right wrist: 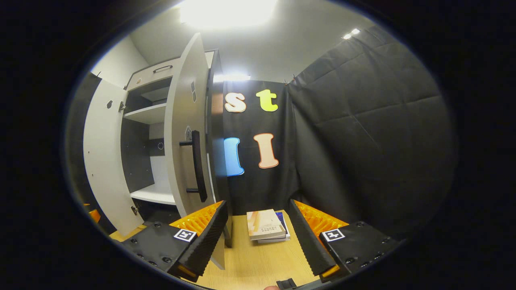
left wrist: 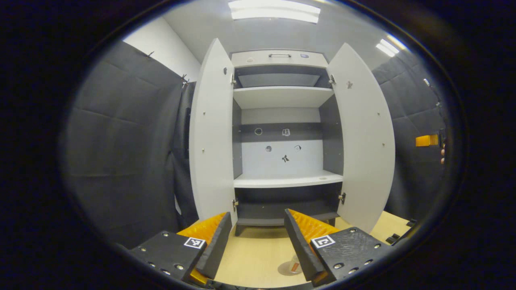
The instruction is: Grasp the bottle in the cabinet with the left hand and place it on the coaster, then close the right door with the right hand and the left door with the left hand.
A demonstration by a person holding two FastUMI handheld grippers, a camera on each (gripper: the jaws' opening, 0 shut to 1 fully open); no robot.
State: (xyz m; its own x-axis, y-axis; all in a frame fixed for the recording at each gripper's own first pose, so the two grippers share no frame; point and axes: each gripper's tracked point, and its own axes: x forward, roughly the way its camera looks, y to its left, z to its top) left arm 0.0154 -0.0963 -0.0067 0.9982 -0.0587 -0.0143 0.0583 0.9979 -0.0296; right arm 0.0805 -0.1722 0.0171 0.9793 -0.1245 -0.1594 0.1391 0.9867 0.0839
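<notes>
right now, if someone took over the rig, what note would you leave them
Left gripper: open, empty, facing the cabinet.
Right gripper: open, empty, beside the right door near its handle.
Bottle: on the table below the left gripper, seemingly on the coaster, partly hidden by a finger. Cabinet shelves look bare.
Done: bottle appears placed.
Left: both doors stand open; shut the right door, then the left door.

1. Recording booth, staged as a household corner.
2. Walls: quilted black cloth panels [left wrist: 121, 133], pinned at top edge.
3. Furnishing: tall white-and-grey wooden cabinet [left wrist: 282, 177], both doors open, on pale wooden tabletop [left wrist: 258, 253].
4. Props: small stack of books [right wrist: 268, 227].
5. Lighting: rectangular ceiling light panels [left wrist: 274, 11].
</notes>
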